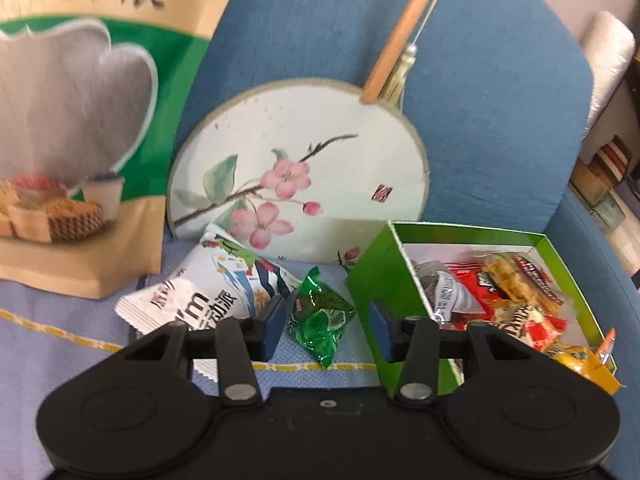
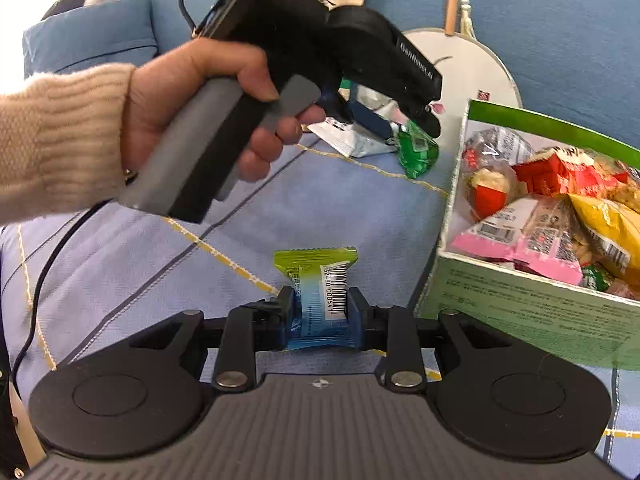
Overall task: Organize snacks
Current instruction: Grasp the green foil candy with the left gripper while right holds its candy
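Observation:
A small green-wrapped snack lies on the blue-lilac cloth between the fingers of my left gripper, which is open around it and not closed. A white snack packet lies just left of it. The green snack and left gripper also show in the right wrist view. My right gripper is shut on a green-and-blue wrapped snack with a barcode, held low over the cloth left of the green box. The green box holds several snack packets.
A round painted fan with a wooden handle leans on the blue sofa back. A large beige-and-green snack bag stands at the left. The person's left hand and a cable are over the cloth. A blue cushion is at far left.

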{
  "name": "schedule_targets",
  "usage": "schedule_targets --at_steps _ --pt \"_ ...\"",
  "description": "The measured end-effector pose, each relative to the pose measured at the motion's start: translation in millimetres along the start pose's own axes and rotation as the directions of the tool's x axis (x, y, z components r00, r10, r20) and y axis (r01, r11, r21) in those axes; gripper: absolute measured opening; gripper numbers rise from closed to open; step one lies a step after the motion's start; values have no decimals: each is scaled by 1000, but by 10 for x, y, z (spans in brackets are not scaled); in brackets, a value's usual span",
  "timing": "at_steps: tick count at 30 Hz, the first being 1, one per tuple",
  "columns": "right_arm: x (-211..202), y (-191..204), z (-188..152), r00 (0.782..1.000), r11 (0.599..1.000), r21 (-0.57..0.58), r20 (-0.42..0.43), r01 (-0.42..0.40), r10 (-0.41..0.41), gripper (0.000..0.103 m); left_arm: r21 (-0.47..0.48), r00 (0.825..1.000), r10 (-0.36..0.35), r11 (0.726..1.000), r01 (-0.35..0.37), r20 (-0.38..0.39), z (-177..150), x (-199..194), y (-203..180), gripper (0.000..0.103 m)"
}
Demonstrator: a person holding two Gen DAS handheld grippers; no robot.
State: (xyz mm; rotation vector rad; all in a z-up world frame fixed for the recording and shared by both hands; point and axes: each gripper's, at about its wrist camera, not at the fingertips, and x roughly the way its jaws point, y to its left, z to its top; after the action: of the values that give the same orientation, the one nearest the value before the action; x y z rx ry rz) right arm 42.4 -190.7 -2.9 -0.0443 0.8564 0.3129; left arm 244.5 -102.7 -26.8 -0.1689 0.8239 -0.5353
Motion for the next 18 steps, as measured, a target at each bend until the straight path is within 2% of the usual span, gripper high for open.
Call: schedule_targets --at_steps 2,3,5,6,7,8,9,12,18 --pt "-12 -8 0 1000 1000 6 -2 -3 3 50 -10 1000 6 1000 -6 0 -1 57 -4 51" --pt "15 -26 21 1000 1000 7 -2 -4 4 50 -14 1000 15 1000 -15 9 3 81 -5 58" --pt "38 -32 35 1000 1000 0 -5 -5 5 50 -26 999 29 999 -28 15 18 139 -2 62" --pt "43 -29 38 1000 1000 -4 -5 -6 6 50 -26 999 34 999 -34 12 23 172 -6 58" --pt "37 -26 38 1000 1000 -6 -5 -6 6 50 -14 999 42 999 -42 3 24 214 -10 47" --pt "37 -26 40 1000 1000 -6 -5 -8 8 50 8 999 44 999 -44 -16 19 248 -12 23" --pt "31 -33 39 1000 1000 -5 -6 -11 11 50 34 999 45 998 -44 -31 2 258 -14 17" --pt "13 -44 45 1000 1000 -7 -9 -13 13 50 70 999 20 997 -17 -39 -97 138 8 16" --pt "26 -8 62 1000 1000 -13 -13 -6 6 51 109 997 -9 994 18 -82 -430 -366 219 17"
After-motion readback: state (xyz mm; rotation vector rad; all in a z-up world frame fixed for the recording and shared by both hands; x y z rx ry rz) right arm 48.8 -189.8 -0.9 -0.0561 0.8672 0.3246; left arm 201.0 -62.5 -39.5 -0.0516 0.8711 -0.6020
